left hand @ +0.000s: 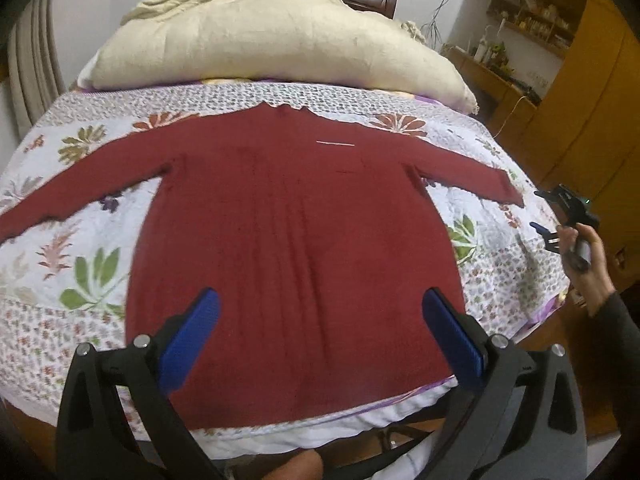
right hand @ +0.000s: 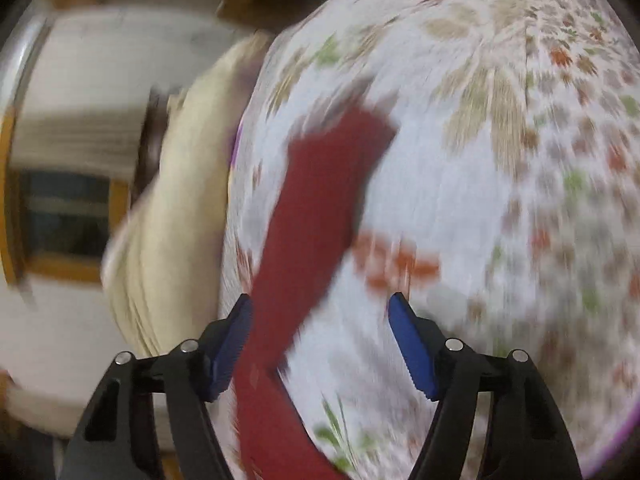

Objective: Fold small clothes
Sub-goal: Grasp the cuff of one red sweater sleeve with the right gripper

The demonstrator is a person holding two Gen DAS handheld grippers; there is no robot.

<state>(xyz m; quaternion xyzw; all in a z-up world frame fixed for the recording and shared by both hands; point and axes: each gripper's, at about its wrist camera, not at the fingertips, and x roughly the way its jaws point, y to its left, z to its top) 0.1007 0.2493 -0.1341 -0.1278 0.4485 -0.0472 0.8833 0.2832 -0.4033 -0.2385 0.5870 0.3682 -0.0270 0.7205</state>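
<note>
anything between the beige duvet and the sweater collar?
Left wrist view: only a strip of floral bedspread separates the beige duvet from the red sweater collar; nothing rests on it.

A bed (left hand: 60,344) is shown, covered by a white quilt (left hand: 80,240) printed with leaves and flowers, a band of smaller print running along its edges. A dark red sweater (left hand: 296,248) is laid flat on the quilt, both sleeves spread outward and the hem at the near edge. A cream pillow (left hand: 256,36) is set at the far end, just beyond the collar. In the blurred right wrist view, one sleeve (right hand: 320,200) is seen lying across the quilt.
</note>
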